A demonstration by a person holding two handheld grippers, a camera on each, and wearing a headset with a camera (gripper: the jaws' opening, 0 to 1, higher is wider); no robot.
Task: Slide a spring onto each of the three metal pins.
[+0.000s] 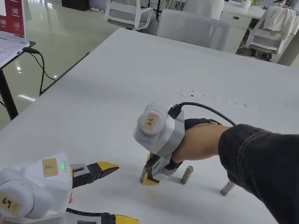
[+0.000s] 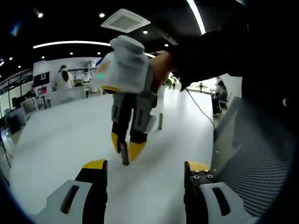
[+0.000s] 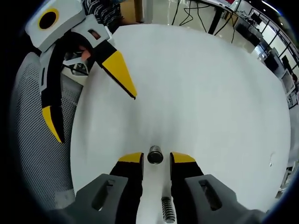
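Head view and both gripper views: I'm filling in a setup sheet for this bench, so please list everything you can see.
table: one, white, under all the work
springs: three, grey, upright on the table; one between the jaws of the right gripper, one far right
sockets: one faint row, white, flush in the far side of the table
laptop: one, silver, on a stand at far left
cable: one, black, hanging from the laptop
chairs: several, grey and white, beyond the table
right gripper: white, yellow tips, shut on a spring
left gripper: same colours, open, near left
hand: one, holding the right gripper
sleeve: one, dark, at right
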